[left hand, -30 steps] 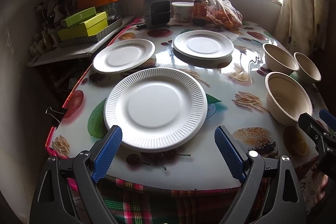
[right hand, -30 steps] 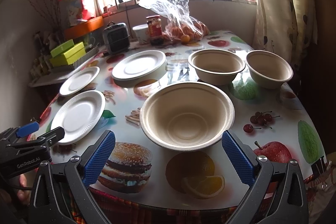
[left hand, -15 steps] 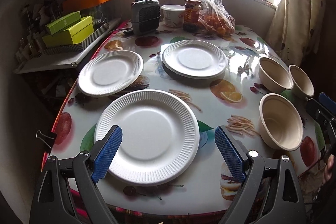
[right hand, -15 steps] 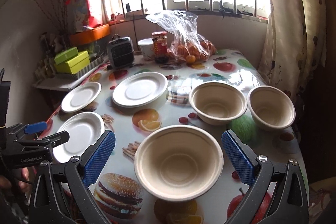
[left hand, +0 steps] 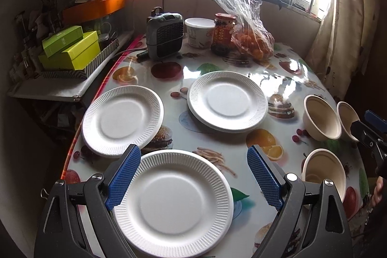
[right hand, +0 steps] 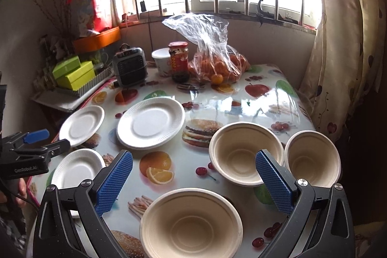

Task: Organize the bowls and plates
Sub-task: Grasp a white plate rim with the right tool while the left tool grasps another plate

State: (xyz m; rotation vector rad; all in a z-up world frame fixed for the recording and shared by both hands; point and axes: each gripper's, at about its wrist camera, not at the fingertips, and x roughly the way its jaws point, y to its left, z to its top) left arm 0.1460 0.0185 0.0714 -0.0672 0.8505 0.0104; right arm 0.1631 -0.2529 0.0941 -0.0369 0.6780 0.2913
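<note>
Three white paper plates lie on the table: a near one [left hand: 173, 203], a left one [left hand: 122, 120] and a far one [left hand: 227, 100]. My left gripper [left hand: 193, 179] is open and empty, above the near plate. Three beige bowls stand on the right: a near one [right hand: 191, 225], a middle one [right hand: 244, 152] and a right one [right hand: 312, 157]. My right gripper [right hand: 193, 181] is open and empty, above the near bowl. The plates also show in the right wrist view, the far one [right hand: 151, 122] largest.
At the table's far end stand a small grey heater [left hand: 165, 34], a white tub [left hand: 199, 32], a jar [left hand: 223, 32] and a plastic bag of oranges [left hand: 251, 40]. Green boxes [left hand: 70, 51] sit on a side shelf at left. A curtain [right hand: 338, 40] hangs at right.
Both grippers have risen and moved forward over the table, so plates and bowls look lower and farther down in view. Nothing was taken hold of; both stay open.
</note>
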